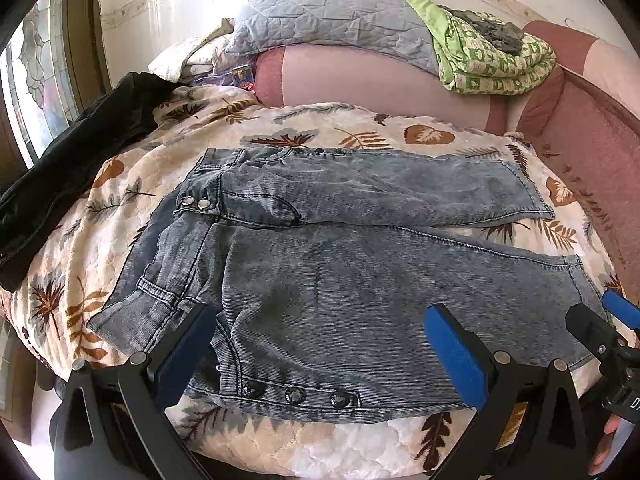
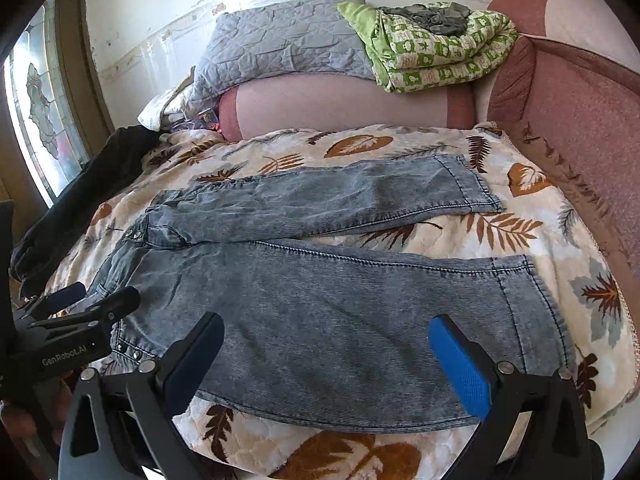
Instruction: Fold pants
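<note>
Grey-blue denim pants [image 1: 340,280] lie spread flat on the leaf-patterned bed cover [image 1: 360,128], waist to the left, both legs running right. In the right wrist view the pants [image 2: 320,308] fill the middle. My left gripper [image 1: 320,320] is open above the near hip and waistband, with its fingers wide apart. My right gripper [image 2: 326,336] is open above the near leg, close to the front edge. The right gripper also shows at the right edge of the left wrist view [image 1: 600,320], and the left gripper at the left edge of the right wrist view [image 2: 88,300].
A black garment [image 1: 72,176] lies on the bed's left side. A grey quilt [image 1: 328,20] and a green patterned blanket [image 1: 488,56] are piled on a pink bolster [image 1: 360,80] at the back. A pink sofa arm [image 2: 580,128] borders the right. A window [image 2: 36,92] is at left.
</note>
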